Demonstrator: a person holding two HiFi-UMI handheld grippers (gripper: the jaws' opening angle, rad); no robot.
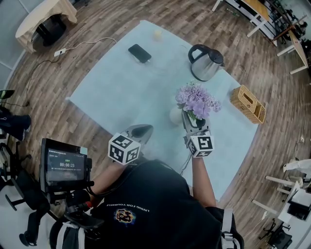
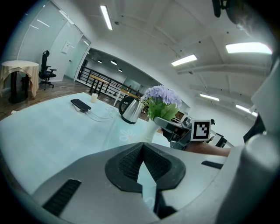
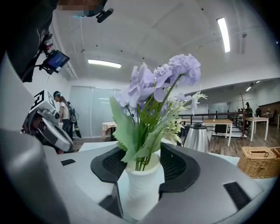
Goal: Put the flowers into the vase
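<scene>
The right gripper [image 3: 141,153] has its jaws spread either side of the white vase [image 3: 141,188], seemingly not pressing it. The purple flowers [image 3: 162,78] sit stems-down in that vase on the pale table [image 1: 121,82]; the left gripper [image 2: 142,146], clenched and empty, hovers nearby.

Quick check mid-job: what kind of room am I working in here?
Probably an open-plan office or lab: rows of desks on wood-look flooring, long ceiling strip lights, and an office chair at the far side.
</scene>
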